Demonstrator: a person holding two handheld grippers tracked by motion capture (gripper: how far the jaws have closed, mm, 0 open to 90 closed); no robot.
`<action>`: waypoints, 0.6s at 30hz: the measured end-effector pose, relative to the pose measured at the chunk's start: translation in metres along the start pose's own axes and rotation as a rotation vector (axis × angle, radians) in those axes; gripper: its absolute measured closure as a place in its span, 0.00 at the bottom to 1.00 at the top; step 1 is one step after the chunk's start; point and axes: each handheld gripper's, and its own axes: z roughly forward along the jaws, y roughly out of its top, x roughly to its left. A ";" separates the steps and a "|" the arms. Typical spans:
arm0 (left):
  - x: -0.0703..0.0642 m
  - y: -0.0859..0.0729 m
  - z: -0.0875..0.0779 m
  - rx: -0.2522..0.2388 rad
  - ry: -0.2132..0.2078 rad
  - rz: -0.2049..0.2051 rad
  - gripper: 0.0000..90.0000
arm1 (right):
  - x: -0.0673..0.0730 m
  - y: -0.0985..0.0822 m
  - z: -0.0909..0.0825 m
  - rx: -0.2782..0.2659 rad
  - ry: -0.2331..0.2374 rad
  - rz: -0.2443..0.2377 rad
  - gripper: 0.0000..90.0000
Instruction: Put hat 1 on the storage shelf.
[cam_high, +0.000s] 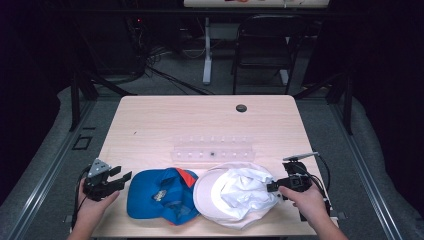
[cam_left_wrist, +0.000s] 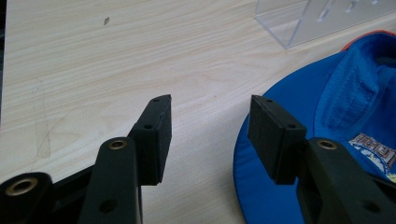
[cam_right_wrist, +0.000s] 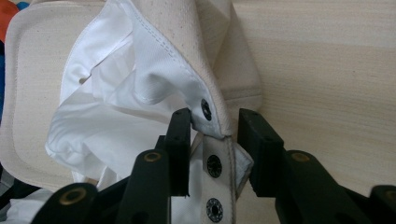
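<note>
Table (cam_high: 165, 125) brightly lit from above, surroundings dark; high view soft, close views sharper, shadows faint.

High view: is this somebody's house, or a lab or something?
It looks more like a lab or recording studio than a house. A bare wooden table stands between dark curtains and metal frame legs, cables trail across the grey floor behind it, and a folding chair stands beyond.

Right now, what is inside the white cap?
The white cap lies upside down, so its inside shows: crumpled white lining and a strap with dark snaps, which sits between the jaws of the right tool. The folds hide anything deeper.
</note>
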 end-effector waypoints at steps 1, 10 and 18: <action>0.000 0.000 0.000 0.003 0.000 0.001 0.55 | 0.001 0.000 -0.002 0.009 0.002 -0.009 0.78; 0.000 0.000 0.000 0.005 0.005 -0.001 0.56 | 0.008 0.004 -0.010 0.030 -0.012 -0.015 0.88; 0.000 -0.001 0.000 0.009 0.005 -0.003 0.56 | 0.014 0.008 -0.012 0.042 -0.020 -0.008 0.89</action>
